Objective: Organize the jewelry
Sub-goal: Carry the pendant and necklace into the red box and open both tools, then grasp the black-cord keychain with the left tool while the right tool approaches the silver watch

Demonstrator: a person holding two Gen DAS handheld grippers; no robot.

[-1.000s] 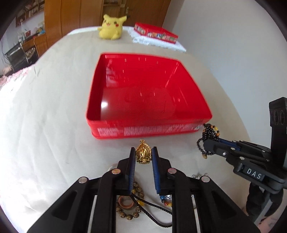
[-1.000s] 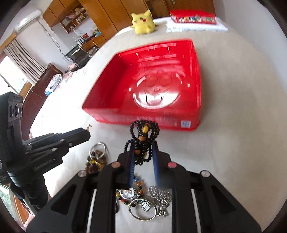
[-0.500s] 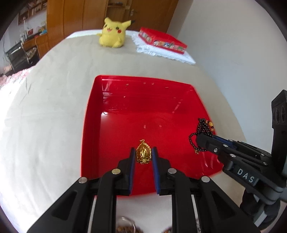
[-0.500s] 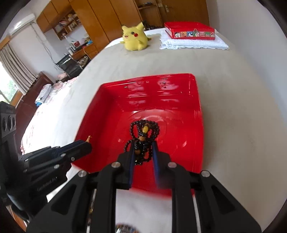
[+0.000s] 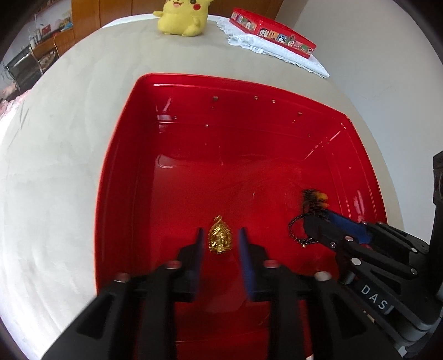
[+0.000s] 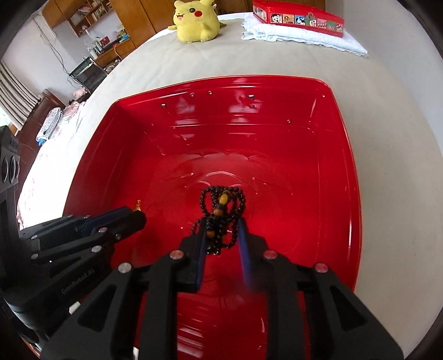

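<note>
A large red tray (image 5: 119, 166) lies on the beige cloth; it also shows in the right wrist view (image 6: 343, 155). My left gripper (image 5: 220, 241) is over the tray with its jaws apart. A gold pendant (image 5: 220, 238) sits between them, touching neither finger. My right gripper (image 6: 223, 235) is over the tray too, jaws apart, with a black bead bracelet (image 6: 221, 213) with amber beads loose between them. The right gripper (image 5: 318, 224) also shows in the left wrist view, and the left gripper (image 6: 135, 216) in the right wrist view.
A yellow plush toy (image 5: 181, 16) sits at the far end of the table. A flat red box (image 5: 272, 33) rests on a folded white cloth (image 5: 279, 52) at the back right. Cabinets and a chair stand beyond at left.
Both grippers moved forward from the table's near edge to over the tray. Both jaws have opened, freeing the pendant and the bracelet.
</note>
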